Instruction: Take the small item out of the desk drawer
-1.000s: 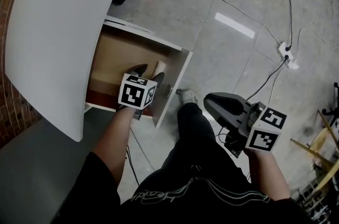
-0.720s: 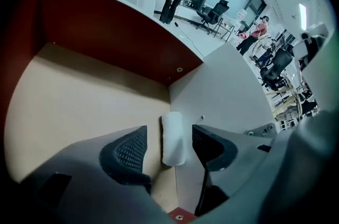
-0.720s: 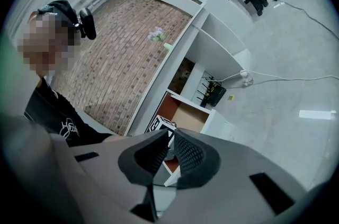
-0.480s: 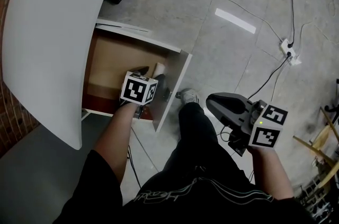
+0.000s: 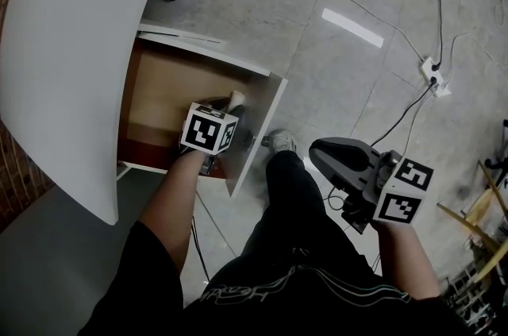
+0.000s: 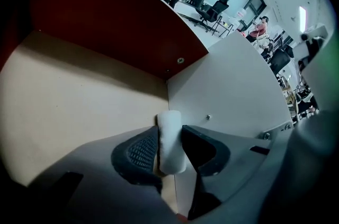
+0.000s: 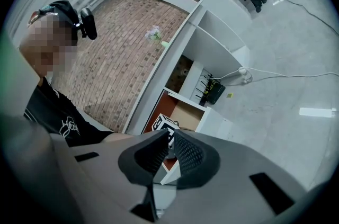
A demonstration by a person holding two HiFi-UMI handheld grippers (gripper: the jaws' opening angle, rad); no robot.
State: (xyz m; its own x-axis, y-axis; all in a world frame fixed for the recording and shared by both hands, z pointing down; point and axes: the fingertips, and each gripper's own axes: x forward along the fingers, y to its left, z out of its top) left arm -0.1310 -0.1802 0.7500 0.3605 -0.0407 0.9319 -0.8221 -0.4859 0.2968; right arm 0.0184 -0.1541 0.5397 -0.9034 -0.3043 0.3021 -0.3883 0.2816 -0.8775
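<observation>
Small white cylinder (image 6: 170, 142) sits in the open desk drawer (image 5: 163, 88) by its white front panel, pinched between the closing left gripper (image 6: 169, 133), while the right gripper (image 7: 169, 139) hangs empty, jaws nearly together.

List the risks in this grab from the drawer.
1. The left gripper is closing its jaws on the white roll only at their tips, so it may slip or tip when lifted.
2. The roll stands close to the drawer wall; a jaw could catch that wall on the way out.
</observation>
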